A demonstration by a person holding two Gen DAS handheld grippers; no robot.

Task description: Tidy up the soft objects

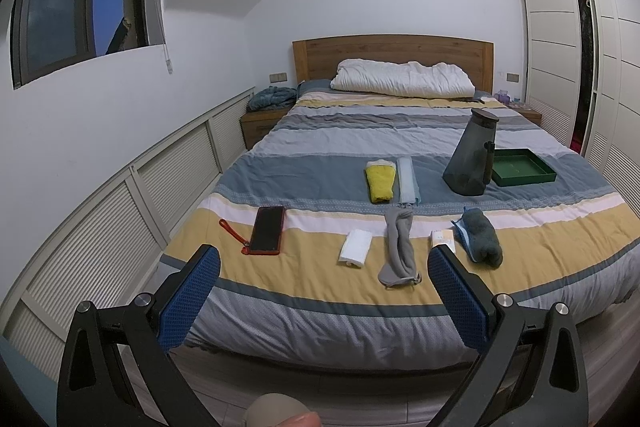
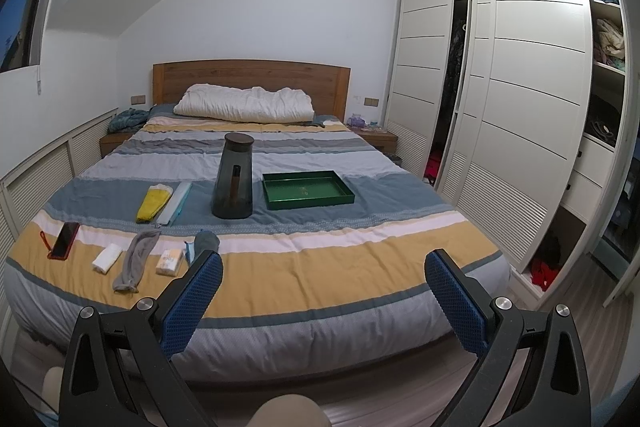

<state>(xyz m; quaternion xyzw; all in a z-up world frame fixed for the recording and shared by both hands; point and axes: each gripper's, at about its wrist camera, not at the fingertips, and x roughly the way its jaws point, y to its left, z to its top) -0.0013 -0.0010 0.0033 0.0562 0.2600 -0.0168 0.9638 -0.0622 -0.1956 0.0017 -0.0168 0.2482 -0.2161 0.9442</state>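
Observation:
Soft items lie on the striped bed [image 1: 320, 291]: a yellow rolled cloth [image 1: 379, 183] [image 2: 153, 202], a pale blue folded cloth [image 1: 408, 179] [image 2: 175, 207], a grey sock-like cloth [image 1: 399, 247] [image 2: 135, 259], a white folded tissue [image 1: 355, 247] [image 2: 106, 257], a tissue packet [image 1: 443, 239] [image 2: 170, 261] and a dark grey rolled towel [image 1: 482, 235] [image 2: 205, 242]. A green tray [image 1: 522, 167] [image 2: 307, 189] sits further back. My left gripper [image 1: 324, 283] and right gripper [image 2: 324, 287] are both open and empty, held off the foot of the bed.
A dark tapered jug [image 1: 472, 153] [image 2: 234, 179] stands beside the tray. A red-cased phone [image 1: 267, 230] [image 2: 64, 241] lies at the left. A white pillow [image 1: 402, 79] lies by the headboard. A wardrobe [image 2: 500, 107] lines the right wall, louvred panels [image 1: 120, 211] the left.

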